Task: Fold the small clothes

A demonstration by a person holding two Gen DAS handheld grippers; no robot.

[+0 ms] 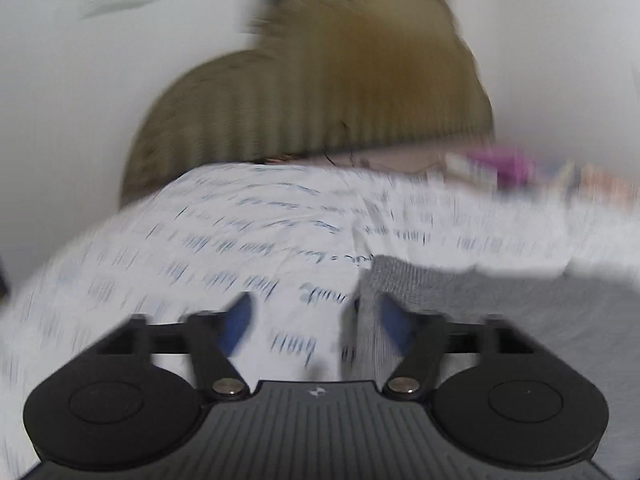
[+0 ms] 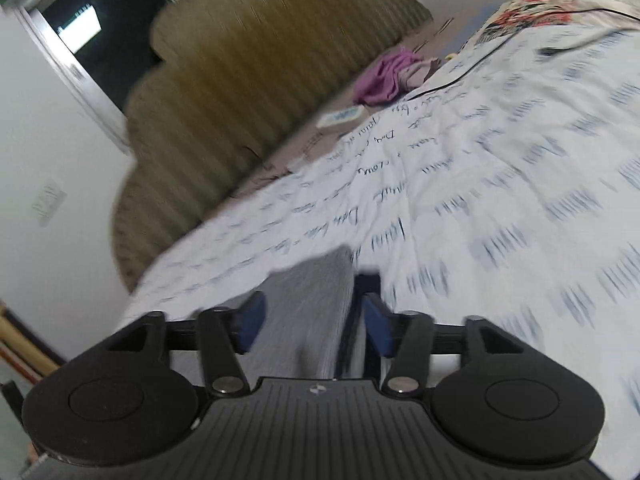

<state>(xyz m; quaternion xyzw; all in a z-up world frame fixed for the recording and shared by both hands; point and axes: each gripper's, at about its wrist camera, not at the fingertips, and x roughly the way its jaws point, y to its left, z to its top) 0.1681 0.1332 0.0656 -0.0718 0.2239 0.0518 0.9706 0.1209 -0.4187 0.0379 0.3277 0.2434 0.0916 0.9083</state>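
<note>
A grey knit garment (image 1: 460, 304) lies on a white bedsheet with blue print (image 1: 180, 248). In the left wrist view my left gripper (image 1: 316, 320) is open, its blue pads spread apart, with the garment's left edge beside the right pad (image 1: 394, 320). In the right wrist view the same grey garment (image 2: 312, 312) runs between the open blue pads of my right gripper (image 2: 312, 322), which do not squeeze it. Both views are blurred by motion.
An olive scalloped headboard (image 2: 248, 80) stands behind the bed. A purple cloth (image 2: 384, 76) and a small white box (image 2: 342, 118) lie near it. A black cable (image 2: 480, 68) crosses the sheet. A floral pillow (image 2: 532, 4) sits far right. A dark doorway (image 2: 100, 28) is at the left.
</note>
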